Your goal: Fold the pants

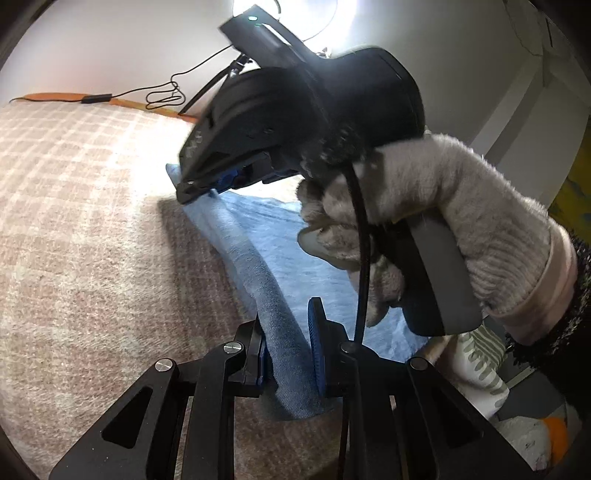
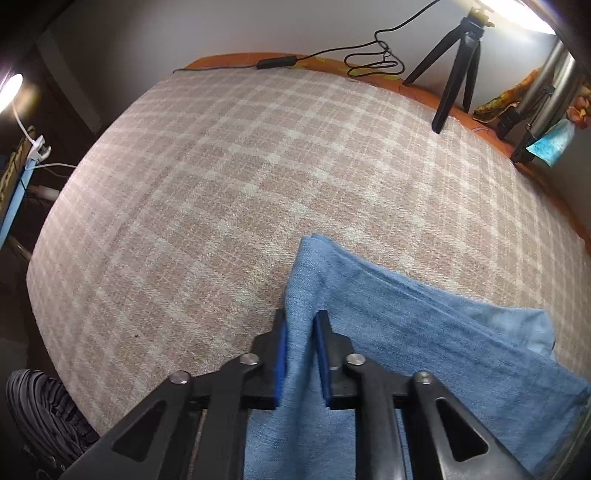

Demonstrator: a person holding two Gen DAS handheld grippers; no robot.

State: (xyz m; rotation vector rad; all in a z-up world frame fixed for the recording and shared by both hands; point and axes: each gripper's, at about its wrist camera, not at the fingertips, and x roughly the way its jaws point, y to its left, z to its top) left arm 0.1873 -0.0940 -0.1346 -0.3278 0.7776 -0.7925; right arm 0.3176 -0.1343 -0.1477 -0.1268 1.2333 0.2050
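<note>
While part-open, fingers (image 2: 282, 354) straddle pants (image 2: 406, 332)

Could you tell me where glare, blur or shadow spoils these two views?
Left wrist view: a lamp blows out the top centre, the right gripper is motion-blurred and shadows the blanket. Right wrist view: sharp, glare only in the corners; pants evenly lit.

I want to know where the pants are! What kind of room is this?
Probably a bedroom at home. The blue pants lie on what looks like a bed with a checked blanket, set against a plain wall. A small black tripod and a cable sit at the bed's far edge.
</note>
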